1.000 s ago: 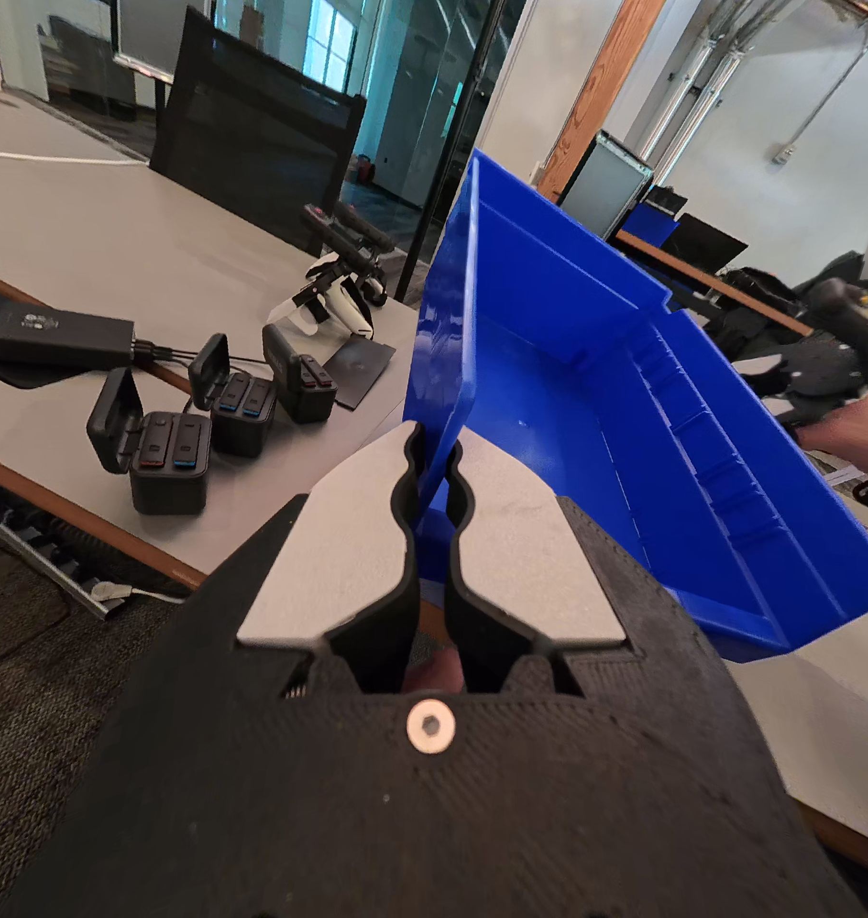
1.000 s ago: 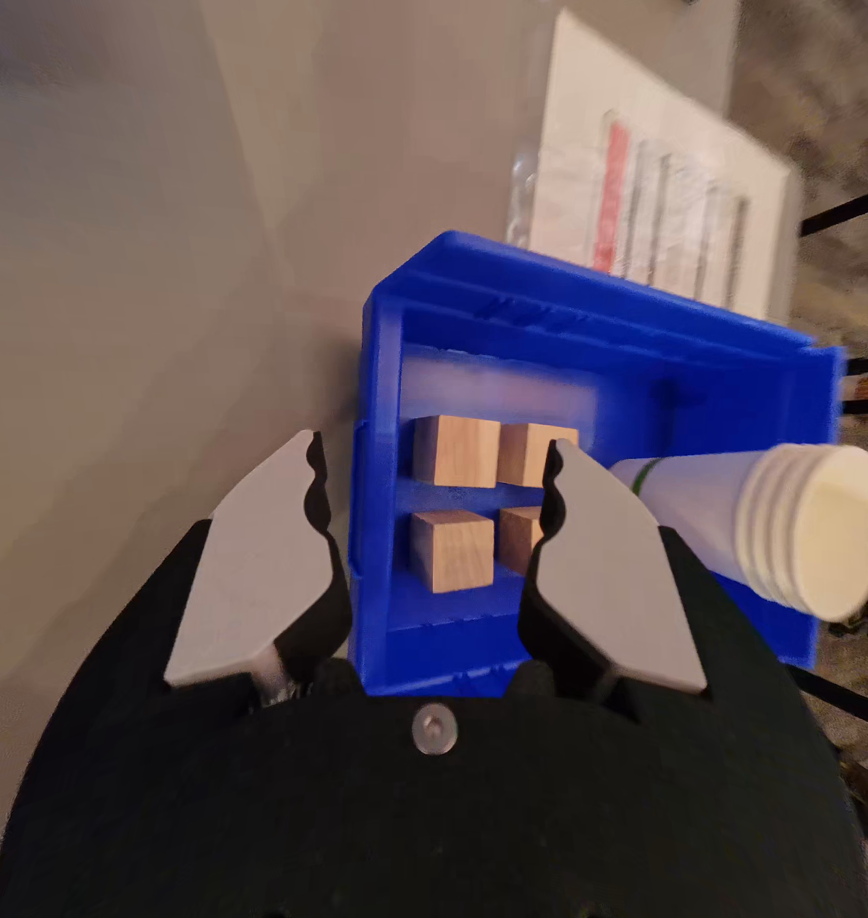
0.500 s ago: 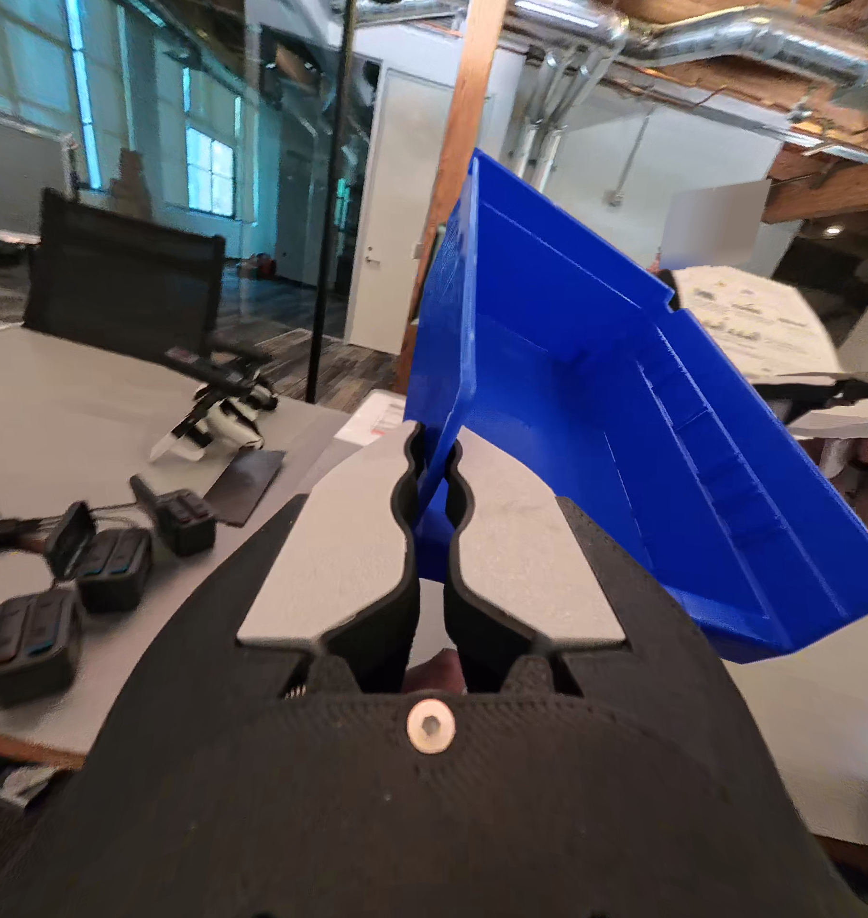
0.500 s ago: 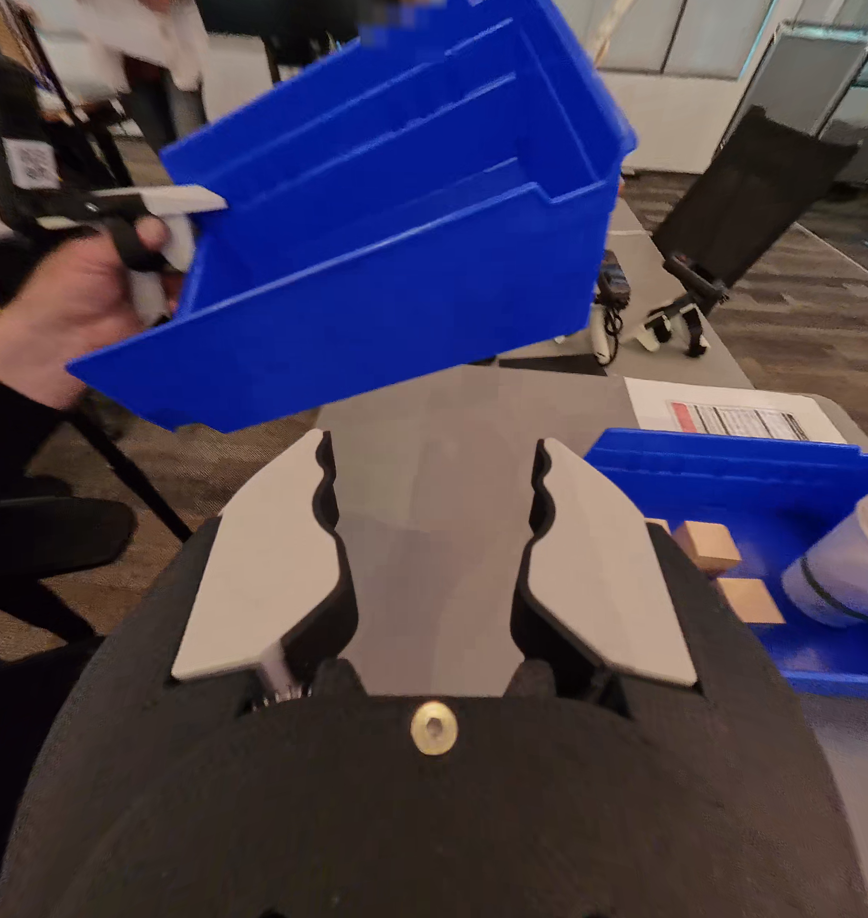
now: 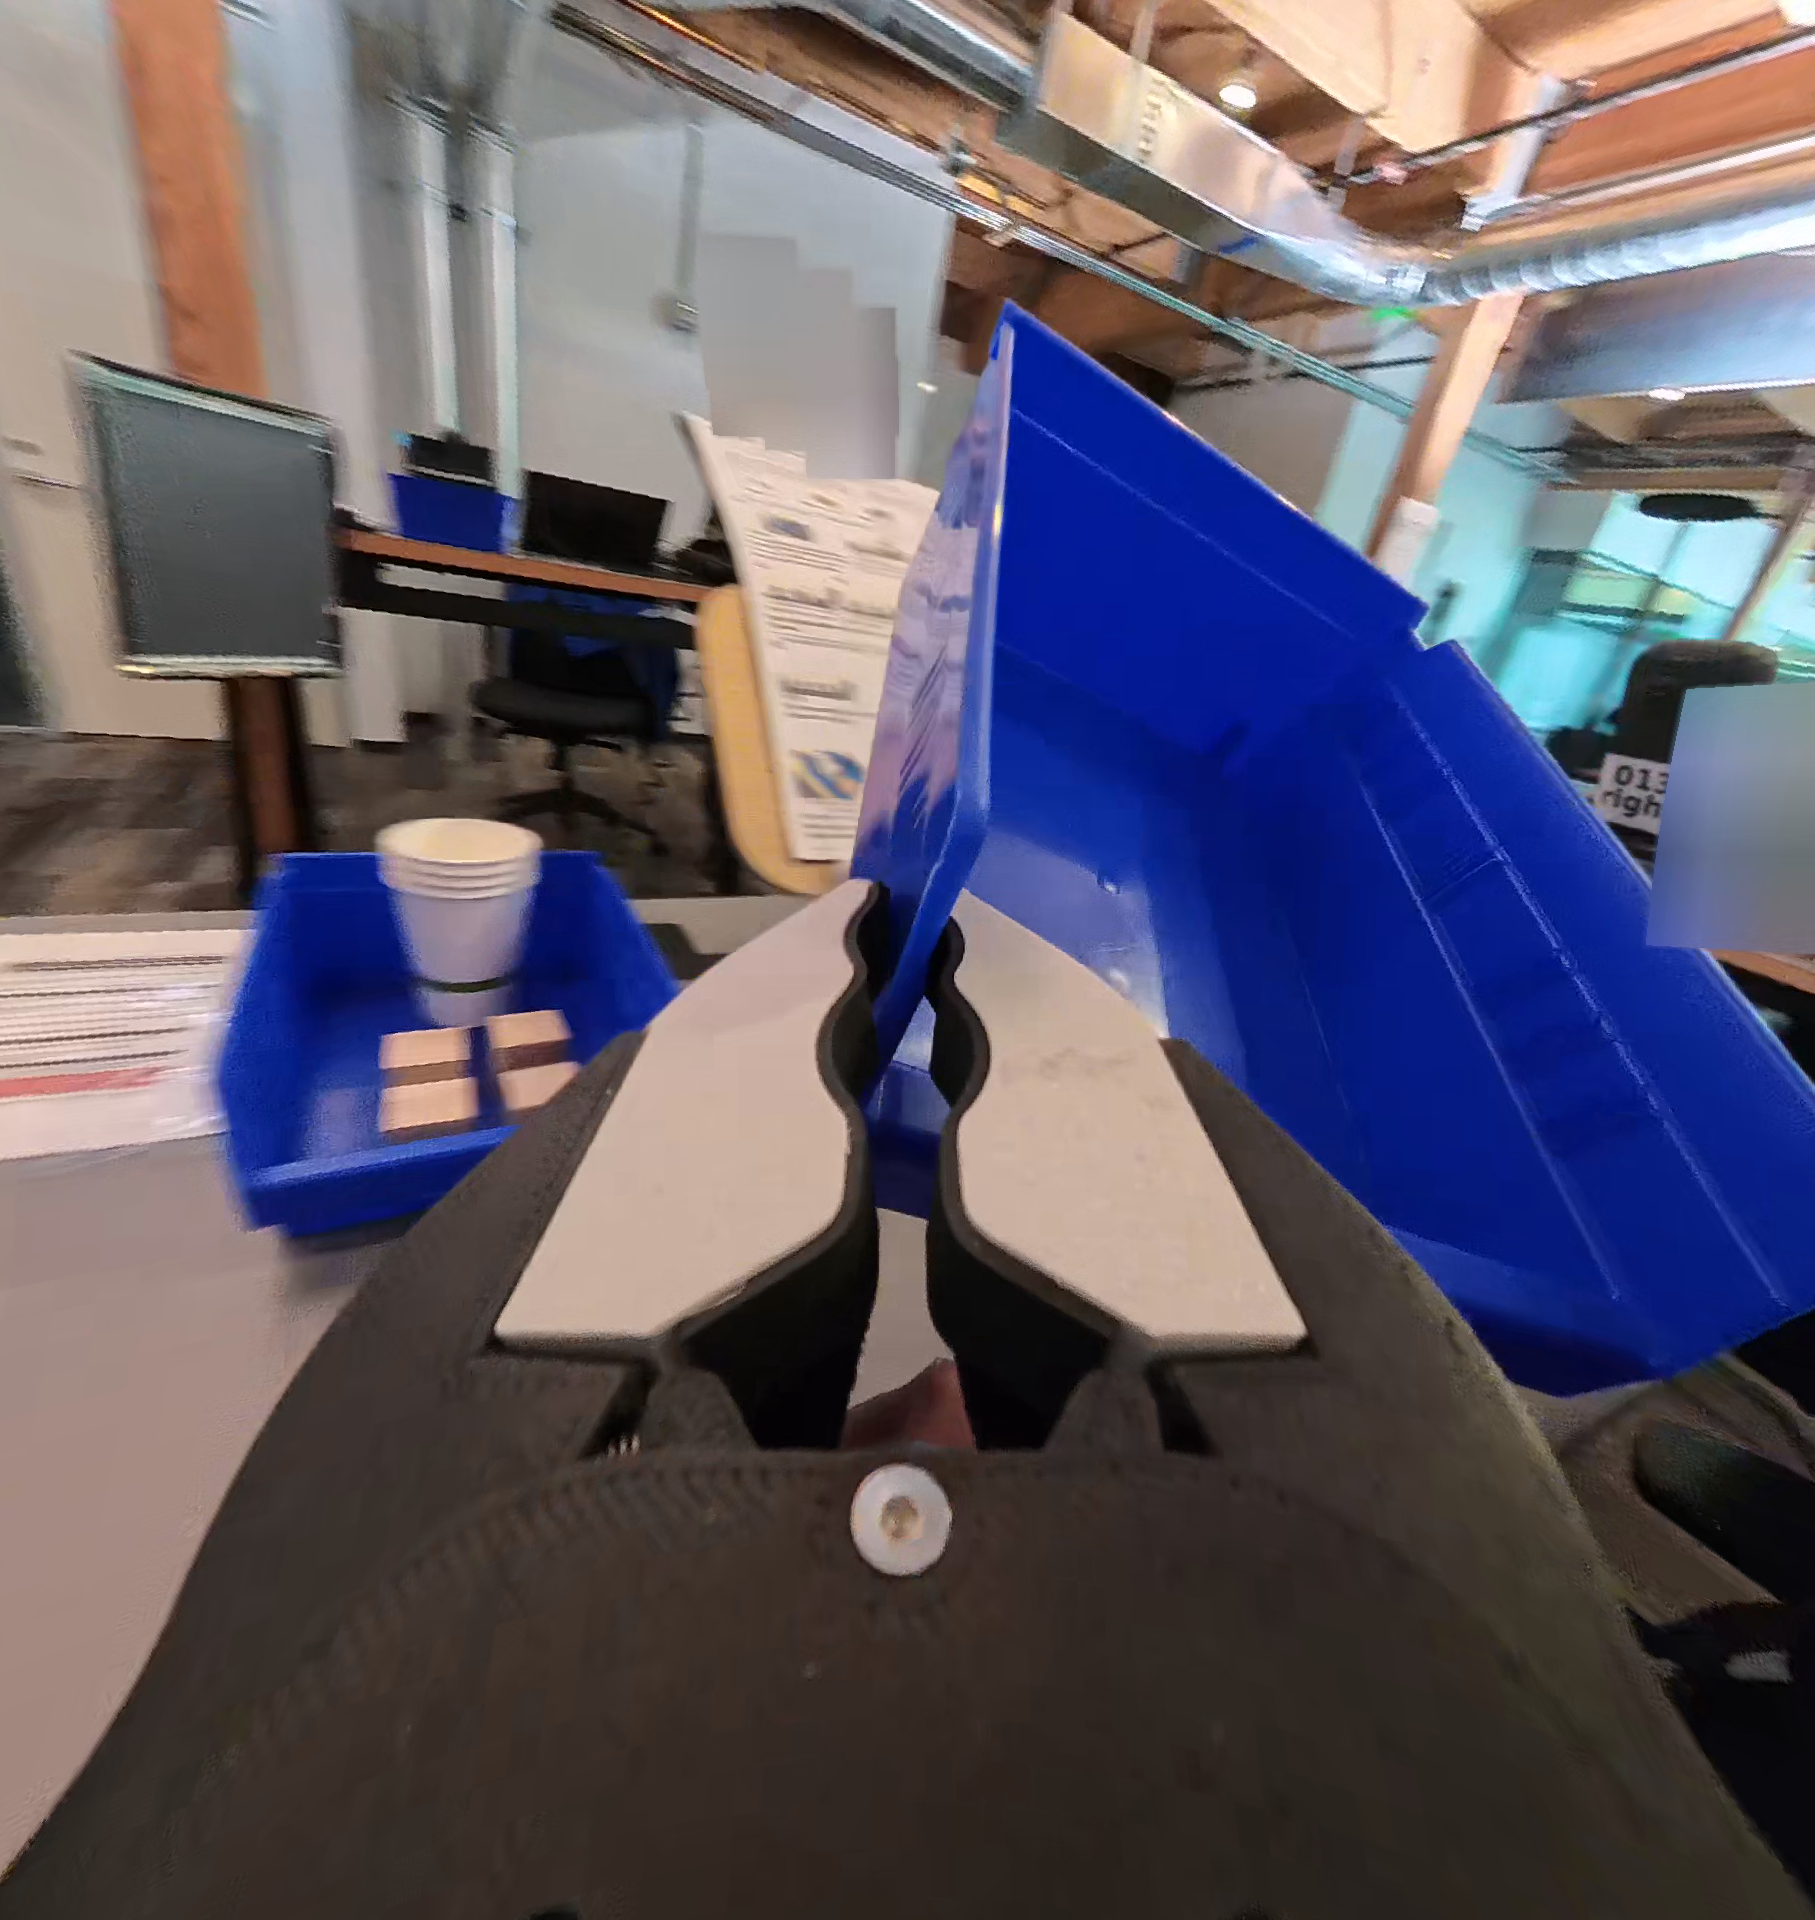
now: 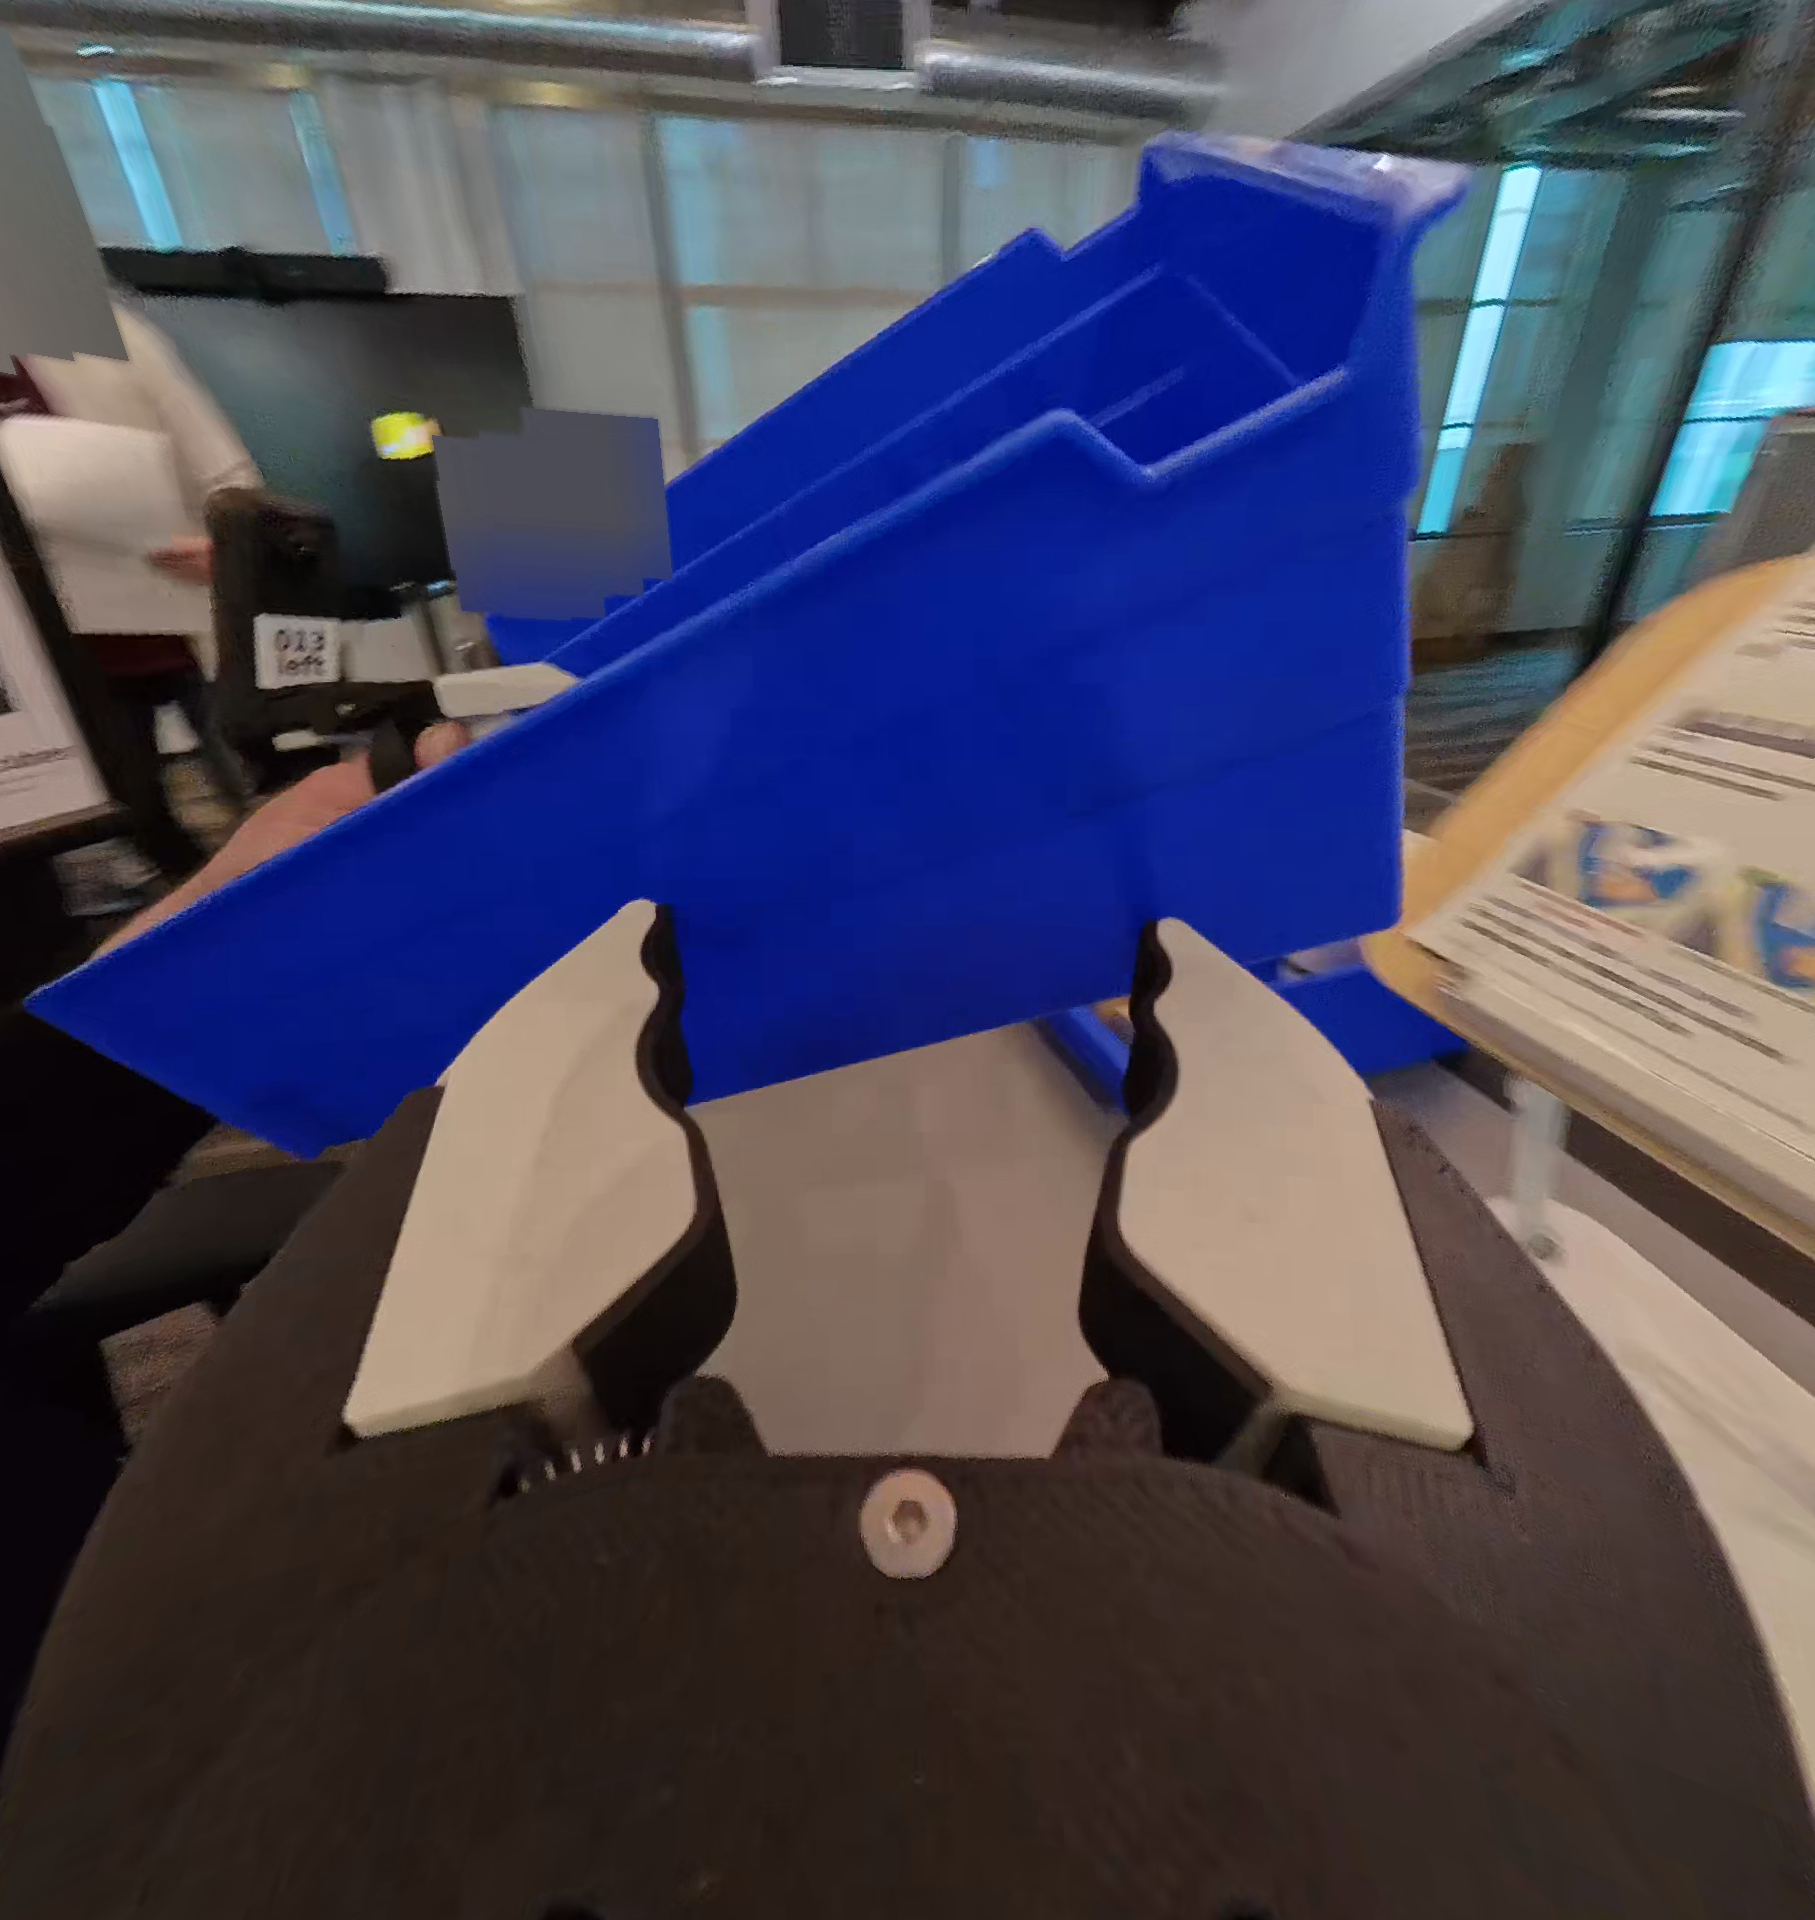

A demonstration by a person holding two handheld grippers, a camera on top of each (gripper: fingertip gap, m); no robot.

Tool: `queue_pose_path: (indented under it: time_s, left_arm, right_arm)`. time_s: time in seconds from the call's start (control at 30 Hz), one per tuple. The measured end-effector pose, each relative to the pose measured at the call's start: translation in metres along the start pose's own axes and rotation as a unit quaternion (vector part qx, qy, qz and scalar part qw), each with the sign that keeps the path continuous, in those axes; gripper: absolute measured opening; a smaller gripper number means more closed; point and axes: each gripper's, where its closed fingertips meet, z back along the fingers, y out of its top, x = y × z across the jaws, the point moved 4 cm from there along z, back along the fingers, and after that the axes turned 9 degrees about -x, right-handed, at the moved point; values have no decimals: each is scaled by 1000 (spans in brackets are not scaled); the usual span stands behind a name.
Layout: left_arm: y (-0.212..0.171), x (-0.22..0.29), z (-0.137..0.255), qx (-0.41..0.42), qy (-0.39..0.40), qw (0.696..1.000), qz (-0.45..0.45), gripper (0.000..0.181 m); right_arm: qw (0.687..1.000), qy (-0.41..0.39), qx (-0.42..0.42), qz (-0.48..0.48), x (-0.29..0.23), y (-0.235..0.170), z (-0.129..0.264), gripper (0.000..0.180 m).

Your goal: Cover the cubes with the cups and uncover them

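Observation:
My left gripper [image 5: 908, 920] is shut on the side wall of an empty blue bin [image 5: 1298, 935] and holds it tilted in the air. A smaller blue bin [image 5: 290, 1039] on the grey table holds several wooden cubes [image 5: 472, 1070] and a stack of white paper cups [image 5: 461, 914] standing upright. My right gripper [image 6: 903, 935] is open and empty, close under the lifted bin [image 6: 934, 727]. The left gripper [image 6: 487, 691] and the hand holding it show at the bin's left end in the right wrist view.
A printed sheet [image 5: 61, 1029] lies left of the small bin. A tilted board with papers [image 6: 1661, 883] stands at the right of the table. A person [image 6: 124, 499] stands behind, with chairs and desks farther back.
The left gripper has swung round with the bin, so the small bin with cubes and cups has come into its view. The right gripper has lifted and turned from the small bin toward the held bin.

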Motion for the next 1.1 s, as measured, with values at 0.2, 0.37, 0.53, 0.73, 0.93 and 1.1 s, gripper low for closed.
queue_pose_path:
  time_s: [0.2, 0.37, 0.53, 0.73, 0.93, 1.1]
  left_arm:
    - [-25, 61, -98, -39, -124, 991, 17, 6]
    - [-59, 119, -180, -83, -211, 973, 31, 6]
    - [-113, 168, -248, -134, -252, 957, 49, 7]
    - [-171, 197, -290, -200, -258, 943, 65, 8]
    - [-202, 198, -304, -243, -236, 938, 67, 9]
    - [-208, 199, -307, -250, -221, 941, 51, 12]
  right_arm:
    - [992, -117, 25, -31, 15, -28, 117, 79]
    - [972, -223, 22, -65, 28, -60, 204, 79]
    - [951, -286, -2, -120, 52, -106, 268, 68]
    - [940, -268, -36, -209, 83, -156, 299, 62]
    - [929, -234, -81, -273, 112, -196, 300, 57]
    - [921, -216, -116, -304, 132, -215, 296, 54]
